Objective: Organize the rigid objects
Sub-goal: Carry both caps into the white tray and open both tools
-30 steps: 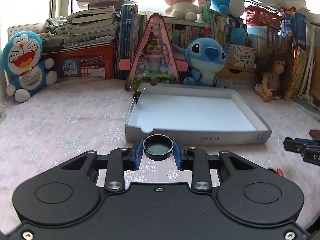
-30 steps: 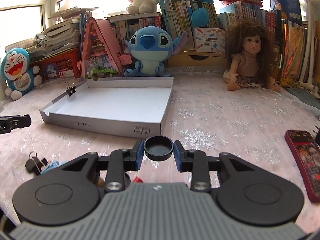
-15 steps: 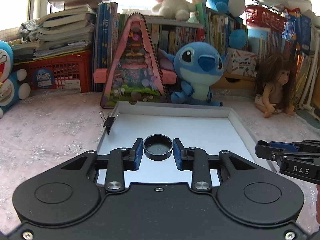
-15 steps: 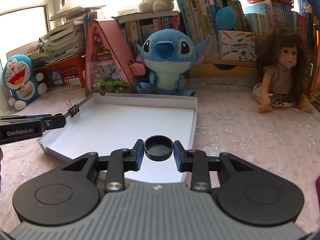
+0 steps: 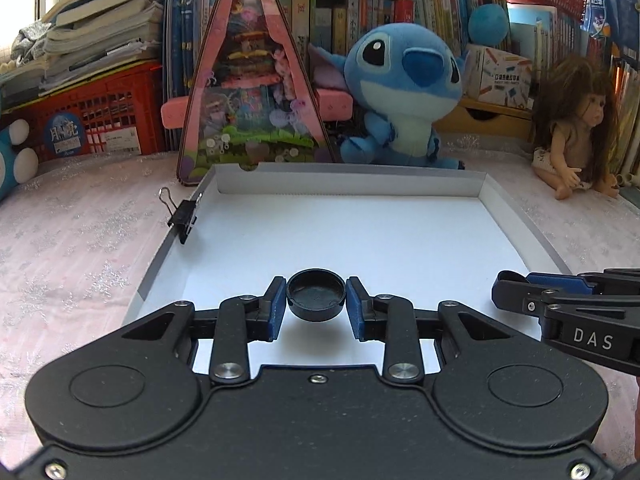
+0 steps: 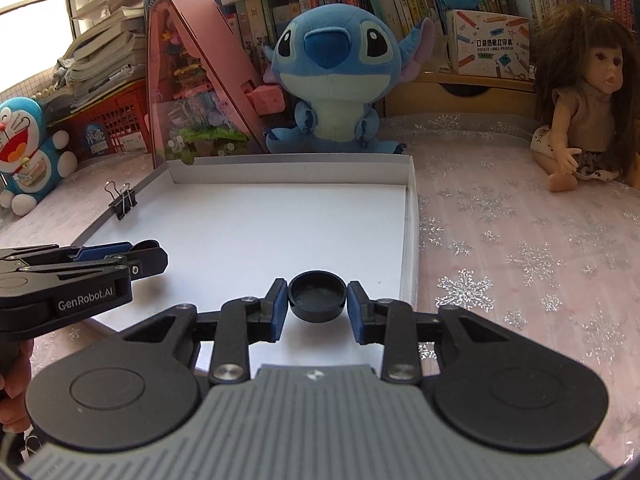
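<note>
My left gripper (image 5: 316,305) is shut on a black round cap (image 5: 316,299) and holds it above the near part of a shallow white box tray (image 5: 360,184). My right gripper (image 6: 317,306) is shut on a second black round cap (image 6: 317,300), above the tray's near right part (image 6: 410,240). Each gripper shows in the other's view: the right one at the right edge (image 5: 560,300), the left one at the left edge (image 6: 100,264). A black binder clip (image 5: 182,216) is clipped on the tray's left wall; it also shows in the right wrist view (image 6: 122,202).
A blue Stitch plush (image 5: 404,92) and a pink triangular toy house (image 5: 248,92) stand right behind the tray. A doll (image 6: 584,96) sits at the right, a Doraemon plush (image 6: 24,152) and a red crate (image 5: 92,120) at the left. Bookshelves line the back.
Both grippers have moved forward with their caps, from the table in front of the tray to above its floor. The jaws have stayed shut.
</note>
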Tool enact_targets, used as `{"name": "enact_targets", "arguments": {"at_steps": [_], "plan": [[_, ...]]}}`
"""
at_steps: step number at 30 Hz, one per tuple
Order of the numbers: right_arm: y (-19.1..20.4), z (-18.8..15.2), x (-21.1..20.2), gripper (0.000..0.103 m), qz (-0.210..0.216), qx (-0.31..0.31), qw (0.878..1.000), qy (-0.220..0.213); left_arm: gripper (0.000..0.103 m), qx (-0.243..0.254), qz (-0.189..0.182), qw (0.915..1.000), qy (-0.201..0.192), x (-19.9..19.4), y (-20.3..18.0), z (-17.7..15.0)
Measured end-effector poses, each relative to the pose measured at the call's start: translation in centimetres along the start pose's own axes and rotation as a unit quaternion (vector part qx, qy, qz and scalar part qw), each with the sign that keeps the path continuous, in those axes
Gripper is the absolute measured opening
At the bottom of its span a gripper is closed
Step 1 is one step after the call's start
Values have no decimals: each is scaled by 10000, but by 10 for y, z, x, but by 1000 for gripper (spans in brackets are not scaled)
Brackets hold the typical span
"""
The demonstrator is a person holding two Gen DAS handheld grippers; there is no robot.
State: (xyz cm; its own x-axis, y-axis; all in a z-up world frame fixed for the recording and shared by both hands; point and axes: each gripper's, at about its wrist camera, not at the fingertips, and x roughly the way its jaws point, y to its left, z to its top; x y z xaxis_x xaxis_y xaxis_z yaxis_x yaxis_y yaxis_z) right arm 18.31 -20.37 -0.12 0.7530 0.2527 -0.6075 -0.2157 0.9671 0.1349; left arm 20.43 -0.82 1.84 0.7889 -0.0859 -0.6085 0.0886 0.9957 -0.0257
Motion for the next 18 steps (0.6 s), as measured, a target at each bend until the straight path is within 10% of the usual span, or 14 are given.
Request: {"name": "enact_targets", "arguments": {"at_steps": [13, 18], "plan": [[7, -1, 8, 42, -129, -277, 9994, 141, 32, 135, 91, 9996, 243, 11, -2, -5], [8, -1, -4, 57, -98, -291, 9995, -16, 56, -30, -88, 9997, 225, -1, 5, -4]]}}
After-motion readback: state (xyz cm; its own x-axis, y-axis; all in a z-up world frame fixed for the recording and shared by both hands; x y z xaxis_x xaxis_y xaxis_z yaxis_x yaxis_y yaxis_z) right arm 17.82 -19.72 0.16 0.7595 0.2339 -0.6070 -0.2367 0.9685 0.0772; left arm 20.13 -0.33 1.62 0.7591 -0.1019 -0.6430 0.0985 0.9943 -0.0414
